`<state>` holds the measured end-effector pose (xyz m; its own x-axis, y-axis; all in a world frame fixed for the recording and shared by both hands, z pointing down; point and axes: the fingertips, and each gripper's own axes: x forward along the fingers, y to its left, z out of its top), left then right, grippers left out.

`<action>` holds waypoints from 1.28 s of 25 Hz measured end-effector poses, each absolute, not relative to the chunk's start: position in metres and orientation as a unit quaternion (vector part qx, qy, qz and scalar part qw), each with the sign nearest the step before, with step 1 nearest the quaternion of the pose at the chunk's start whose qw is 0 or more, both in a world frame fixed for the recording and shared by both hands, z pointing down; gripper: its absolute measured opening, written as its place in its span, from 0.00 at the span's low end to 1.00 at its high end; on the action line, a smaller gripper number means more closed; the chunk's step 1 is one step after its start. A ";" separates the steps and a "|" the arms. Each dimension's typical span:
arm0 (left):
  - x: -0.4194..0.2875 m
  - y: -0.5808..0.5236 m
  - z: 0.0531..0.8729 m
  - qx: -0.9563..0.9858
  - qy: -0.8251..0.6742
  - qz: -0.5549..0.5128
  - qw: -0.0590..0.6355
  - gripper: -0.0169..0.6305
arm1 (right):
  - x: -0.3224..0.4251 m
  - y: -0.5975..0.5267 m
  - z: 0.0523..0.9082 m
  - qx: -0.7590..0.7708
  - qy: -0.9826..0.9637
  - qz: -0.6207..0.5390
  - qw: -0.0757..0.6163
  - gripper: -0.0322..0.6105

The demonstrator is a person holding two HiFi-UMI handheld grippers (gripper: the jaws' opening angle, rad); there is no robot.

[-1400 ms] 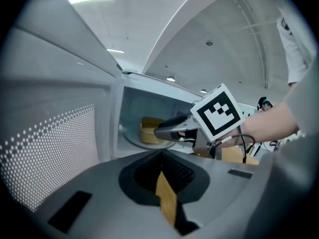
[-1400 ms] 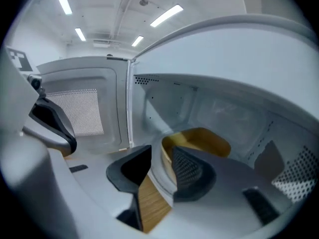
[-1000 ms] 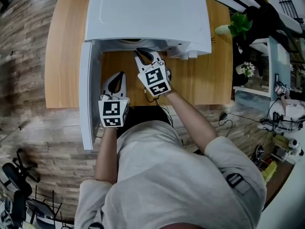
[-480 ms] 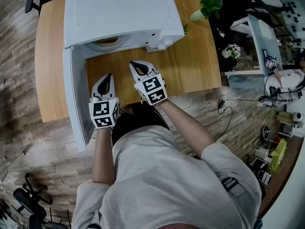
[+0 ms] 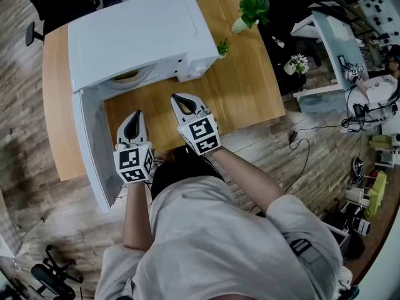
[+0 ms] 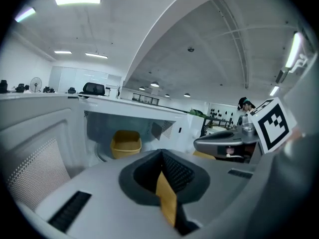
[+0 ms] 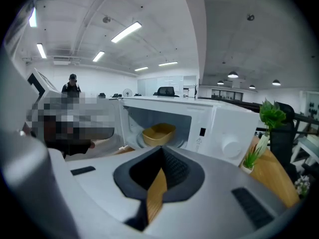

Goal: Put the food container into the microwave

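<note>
The container (image 5: 127, 75) sat inside the microwave (image 5: 140, 33), on the turntable (image 5: 145, 78), with the door (image 5: 87, 144) swung wide open to the left. In the head view only its rim showed under the microwave's top edge. Both grippers were outside the cavity, over the wooden surface (image 5: 250, 89) in front of the opening, well apart from the container.

The left gripper (image 5: 134, 120) hung just beside the inner face of the door, pointing toward the cavity. In the left gripper view its jaws (image 6: 161, 157) were clenched together with nothing between them. The yellow container (image 6: 125, 143) lay beyond and to the left of the tips, deep in the cavity. The right gripper (image 6: 224, 142) showed at the right of that view.

The right gripper (image 5: 180, 100) was a little further forward than the left, near the middle of the opening. In the right gripper view its jaws (image 7: 160, 156) were likewise closed on nothing. The container (image 7: 158, 133) lay straight ahead, just above the tips in the view and untouched. The microwave's knob (image 7: 230, 146) was off to the right.

A leafy plant (image 5: 253, 8) stood at the far right of the surface, and a smaller plant (image 5: 223, 45) stood just beside the microwave's right corner.
</note>
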<state>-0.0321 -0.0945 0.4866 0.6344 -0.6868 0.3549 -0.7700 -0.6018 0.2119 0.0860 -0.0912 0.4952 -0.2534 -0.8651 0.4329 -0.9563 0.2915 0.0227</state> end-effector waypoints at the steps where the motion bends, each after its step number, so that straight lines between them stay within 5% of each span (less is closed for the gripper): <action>1: -0.031 -0.095 0.483 0.886 -0.413 0.118 0.173 0.05 | 0.087 -0.091 0.490 0.582 -0.784 0.121 0.179 0.06; 32: -0.026 -0.143 0.288 0.880 -0.474 -0.001 0.040 0.05 | 0.109 -0.140 0.293 0.585 -0.810 -0.022 0.049 0.05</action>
